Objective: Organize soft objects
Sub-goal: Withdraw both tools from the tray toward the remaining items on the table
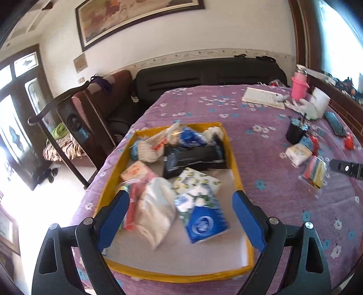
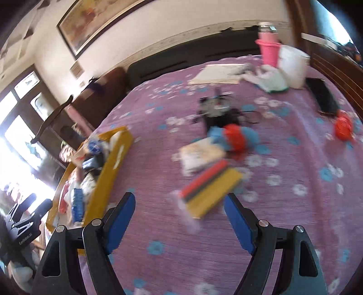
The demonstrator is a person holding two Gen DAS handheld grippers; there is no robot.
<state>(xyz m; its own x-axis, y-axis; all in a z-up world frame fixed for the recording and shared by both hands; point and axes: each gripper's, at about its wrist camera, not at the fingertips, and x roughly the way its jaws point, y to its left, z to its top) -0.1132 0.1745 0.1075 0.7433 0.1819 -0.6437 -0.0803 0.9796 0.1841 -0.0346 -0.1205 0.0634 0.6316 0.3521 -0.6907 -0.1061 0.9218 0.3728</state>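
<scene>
Left gripper is hanging wide open over the yellow tray, gripping nothing; white soft pack and blue tissue pack are lying between and just ahead of its fingers. Right gripper is gaping open and empty above the purple cloth, with the striped sponge pack just ahead and the tray off to its left.

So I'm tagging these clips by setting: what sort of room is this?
Most likely a home living room: a dark sofa along the wall, a large framed painting above it, and a table under a flowered purple cloth holding a yellow tray.
</scene>
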